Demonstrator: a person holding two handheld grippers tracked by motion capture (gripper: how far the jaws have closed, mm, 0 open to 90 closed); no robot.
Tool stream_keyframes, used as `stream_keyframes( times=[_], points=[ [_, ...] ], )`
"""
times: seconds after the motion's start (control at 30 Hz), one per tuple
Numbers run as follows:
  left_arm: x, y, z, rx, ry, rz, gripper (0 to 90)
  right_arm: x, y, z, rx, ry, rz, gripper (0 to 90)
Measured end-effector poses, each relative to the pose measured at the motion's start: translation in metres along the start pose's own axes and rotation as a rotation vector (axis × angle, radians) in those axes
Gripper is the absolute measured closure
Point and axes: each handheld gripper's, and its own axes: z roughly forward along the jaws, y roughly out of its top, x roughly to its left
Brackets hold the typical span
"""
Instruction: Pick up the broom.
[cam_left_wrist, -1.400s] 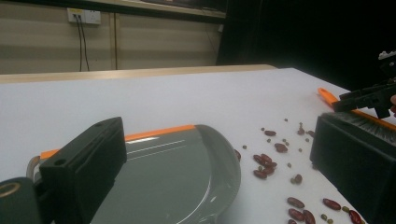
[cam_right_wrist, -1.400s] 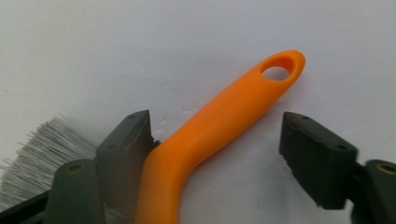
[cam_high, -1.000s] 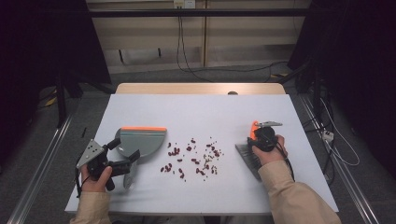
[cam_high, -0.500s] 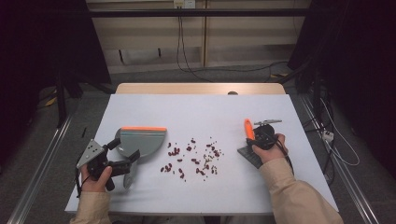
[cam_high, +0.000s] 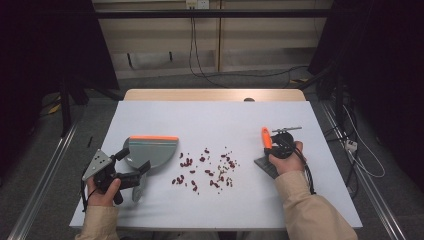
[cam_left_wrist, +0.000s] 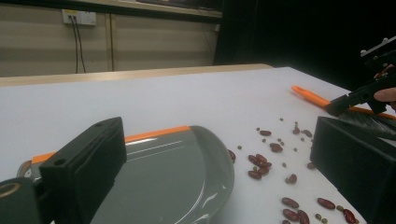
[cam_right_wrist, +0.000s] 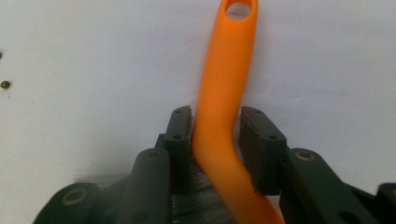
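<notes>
High view: the left gripper (cam_high: 131, 176) clamps the grey plastic dustpan with orange lip (cam_high: 150, 149) near the white table's (cam_high: 210, 112) left edge, ready to receive the scattered red beans (cam_high: 207, 167) mid-table. Left gripper view: the pan's mouth faces them. Right gripper view: the right gripper (cam_right_wrist: 215, 135), jaws just closing, straddles the orange-handled brush (cam_right_wrist: 224, 93); the left pad touches, the right shows a slight gap.

This looks like a lab or recording studio rather than a home. A plain white table (cam_high: 210, 115) stands alone at the frame's centre, flanked by dark curtains (cam_high: 45, 45) at both sides. Loose cables (cam_high: 195, 55) hang from a wall socket (cam_high: 196, 4) at top centre, and metal floor rails (cam_high: 42, 175) run along the lower left.
</notes>
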Motion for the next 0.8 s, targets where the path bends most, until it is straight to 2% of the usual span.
stream_keyframes(
  times=[0.17,0.23,0.47,0.57,0.73,0.8],
  points=[
    [-0.0004,0.0005,0.0007,0.007,0.005,-0.002,3.6,-0.0002,0.0001,0.0008,-0.001,-0.007,0.013,67.4],
    [-0.0014,0.0014,0.0005,0.003,0.002,0.002,3.6,-0.0023,-0.0019,0.0008,-0.014,0.008,0.027,67.8],
    [-0.0029,0.0039,0.0005,0.001,0.000,0.013,3.6,-0.0027,-0.0035,0.0004,-0.023,0.011,0.038,68.1],
    [-0.0025,0.0054,0.0002,0.002,-0.003,0.017,3.6,-0.0052,-0.0009,0.0001,-0.008,0.026,0.052,68.9],
    [-0.0013,0.0075,0.0016,-0.003,-0.001,0.011,3.6,-0.0049,-0.0006,-0.0007,-0.009,0.021,0.051,69.2],
    [-0.0022,0.0079,0.0020,-0.001,-0.002,0.012,3.6,-0.0070,0.0011,-0.0010,-0.003,0.032,0.069,69.3]
  ],
)
